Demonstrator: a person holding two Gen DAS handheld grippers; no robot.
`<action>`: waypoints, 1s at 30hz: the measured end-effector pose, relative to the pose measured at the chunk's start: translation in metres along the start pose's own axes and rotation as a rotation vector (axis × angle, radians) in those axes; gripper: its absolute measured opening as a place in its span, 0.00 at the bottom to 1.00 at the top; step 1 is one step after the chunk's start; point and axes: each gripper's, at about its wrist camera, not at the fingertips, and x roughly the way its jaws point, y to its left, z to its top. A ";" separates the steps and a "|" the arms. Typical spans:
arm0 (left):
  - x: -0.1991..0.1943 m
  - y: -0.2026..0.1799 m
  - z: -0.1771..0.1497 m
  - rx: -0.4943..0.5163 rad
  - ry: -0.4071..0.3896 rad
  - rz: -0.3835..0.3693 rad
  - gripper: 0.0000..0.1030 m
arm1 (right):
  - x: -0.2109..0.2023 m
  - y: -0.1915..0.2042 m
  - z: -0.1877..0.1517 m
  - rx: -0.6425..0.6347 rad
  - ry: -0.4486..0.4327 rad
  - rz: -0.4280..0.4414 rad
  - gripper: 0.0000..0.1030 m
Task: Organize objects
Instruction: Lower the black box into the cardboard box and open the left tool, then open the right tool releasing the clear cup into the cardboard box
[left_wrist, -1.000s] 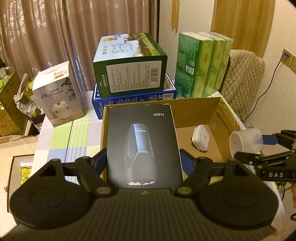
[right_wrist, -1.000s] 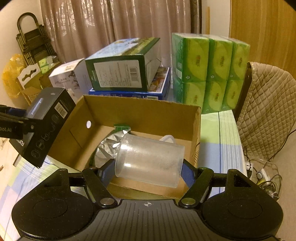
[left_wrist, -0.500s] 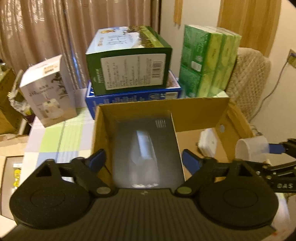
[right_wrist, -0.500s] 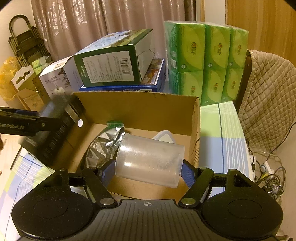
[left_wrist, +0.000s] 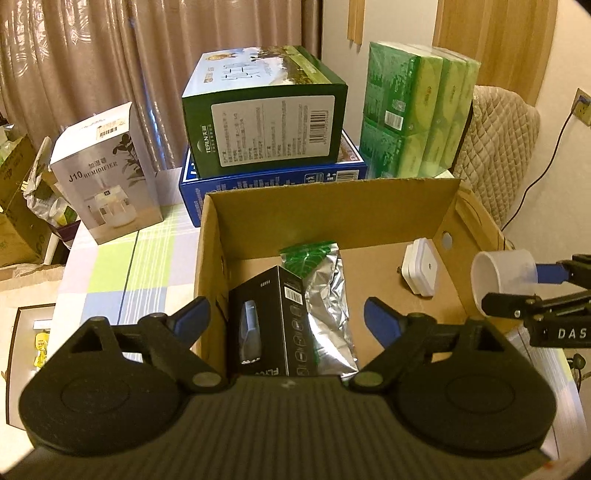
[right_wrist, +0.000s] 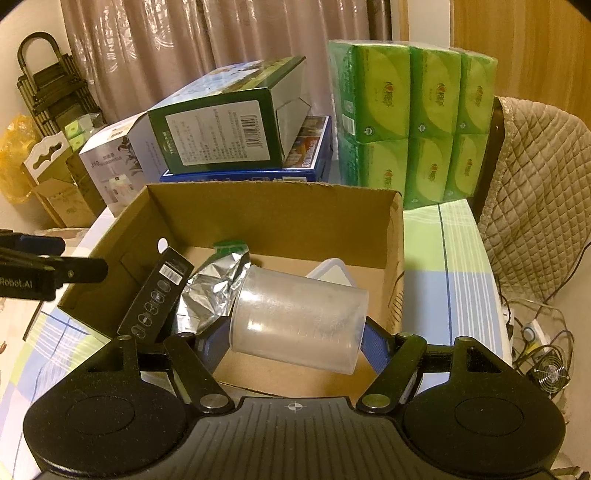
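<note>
An open cardboard box (left_wrist: 325, 206) (right_wrist: 273, 206) stands on the checked tablecloth. Inside it a black shaver box (left_wrist: 273, 325) (right_wrist: 157, 295) leans against the left wall, beside a silver foil pouch (left_wrist: 327, 306) (right_wrist: 210, 288) and a white plug adapter (left_wrist: 419, 271) (right_wrist: 330, 271). My left gripper (left_wrist: 286, 314) is open and empty, just above the shaver box. My right gripper (right_wrist: 291, 339) is shut on a clear plastic measuring cup (right_wrist: 299, 317) (left_wrist: 502, 280), held on its side above the box's right front corner.
Behind the cardboard box a green carton (left_wrist: 266, 110) lies on a blue one (left_wrist: 273, 184). Green tissue packs (left_wrist: 417, 110) stand at the back right, a white humidifier box (left_wrist: 105, 173) at the back left. A quilted chair (right_wrist: 535, 184) stands at the right. Cables and a fan (right_wrist: 546, 373) lie on the floor.
My left gripper carried the black shaver box over the cardboard box, opened and let it go; it now rests inside against the left wall. My right gripper held the cup nearly still.
</note>
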 end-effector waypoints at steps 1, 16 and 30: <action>0.000 0.000 -0.001 0.003 0.002 -0.001 0.85 | 0.000 0.001 0.001 0.000 -0.003 0.001 0.69; -0.007 0.001 -0.007 0.002 0.002 -0.008 0.86 | 0.008 -0.011 0.009 0.133 -0.049 0.068 0.78; -0.043 -0.009 -0.038 -0.017 -0.032 -0.015 0.88 | -0.048 -0.025 -0.020 0.204 -0.103 0.053 0.80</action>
